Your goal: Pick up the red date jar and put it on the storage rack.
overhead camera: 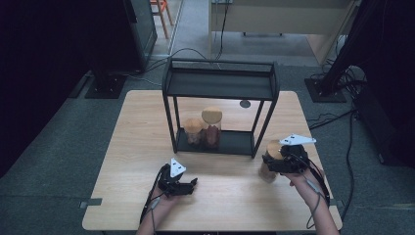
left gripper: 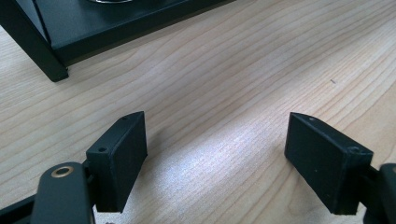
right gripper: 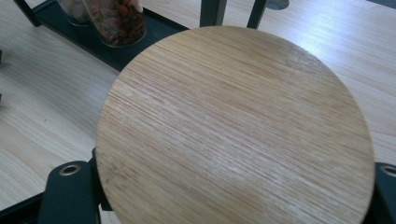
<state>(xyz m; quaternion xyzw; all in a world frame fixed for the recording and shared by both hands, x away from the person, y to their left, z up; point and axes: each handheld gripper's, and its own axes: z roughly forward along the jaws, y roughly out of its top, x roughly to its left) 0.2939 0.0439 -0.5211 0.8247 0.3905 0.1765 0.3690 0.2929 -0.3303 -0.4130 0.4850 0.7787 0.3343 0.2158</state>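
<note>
Bamboo-lidded jar [overhead camera: 270, 161] clamped in R gripper [overhead camera: 286, 161], off rack's [overhead camera: 220, 85] right-front corner, base at table [overhead camera: 127, 147] level. L gripper [overhead camera: 182, 185] idle, jaws wide, nothing between. Risk: jar clips rack leg [overhead camera: 258, 129] or 2 shelved jars [overhead camera: 204, 128] on entry; lid blocks R gripper view, so approach is blind.

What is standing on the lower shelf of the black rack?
Two jars with wooden lids stand on the lower shelf. One holds reddish pieces; the other's contents are mostly cut off and unclear.
</note>
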